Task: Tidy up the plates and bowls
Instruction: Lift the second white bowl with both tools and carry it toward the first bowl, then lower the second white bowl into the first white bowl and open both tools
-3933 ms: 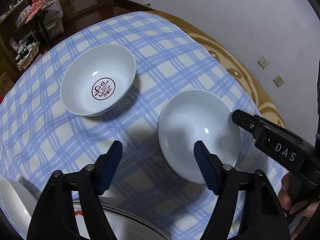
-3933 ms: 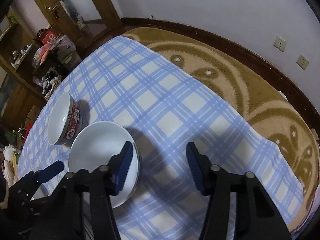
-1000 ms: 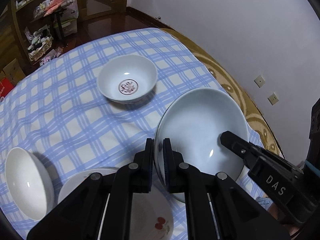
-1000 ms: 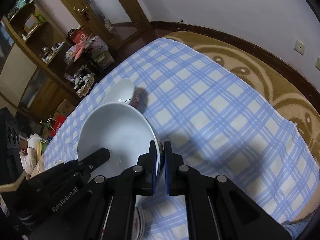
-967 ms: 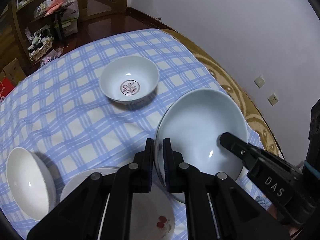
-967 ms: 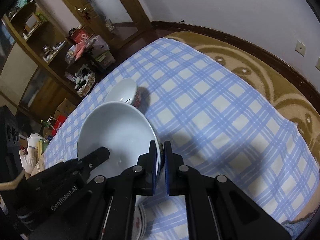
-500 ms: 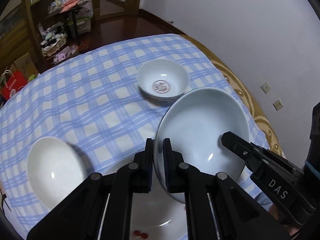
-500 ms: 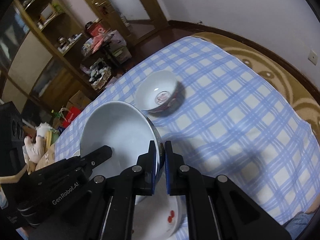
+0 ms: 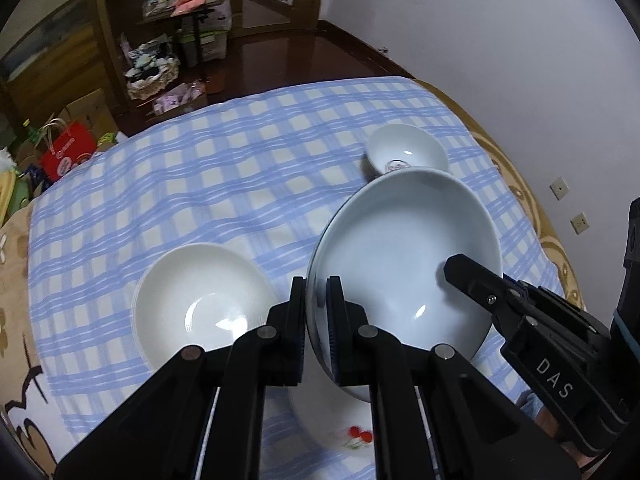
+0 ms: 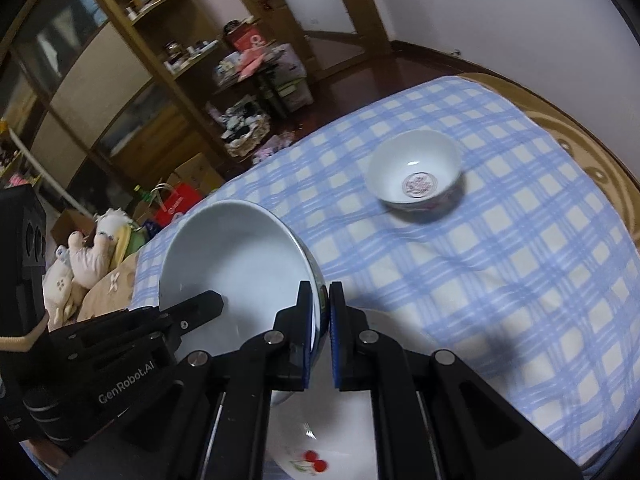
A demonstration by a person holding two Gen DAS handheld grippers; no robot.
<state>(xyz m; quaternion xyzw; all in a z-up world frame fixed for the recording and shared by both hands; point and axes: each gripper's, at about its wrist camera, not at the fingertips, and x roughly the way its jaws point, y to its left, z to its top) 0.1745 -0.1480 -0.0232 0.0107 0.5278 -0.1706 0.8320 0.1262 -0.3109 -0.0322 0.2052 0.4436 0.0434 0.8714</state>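
Both grippers carry one large pale bowl (image 9: 404, 256) above the bench (image 9: 224, 184), tilted. The left gripper (image 9: 317, 312) has its jaws pinching the bowl's near rim, and the right gripper (image 10: 320, 320) pinches the opposite rim the same way (each shows up in the other's view, reaching in over the bowl's edge). Beneath the bowl lies a plate with a cherry print (image 10: 320, 456). A white bowl (image 9: 200, 304) sits just left of it, and a small patterned bowl (image 10: 416, 172) stands farther off on the checked cloth (image 10: 500, 264).
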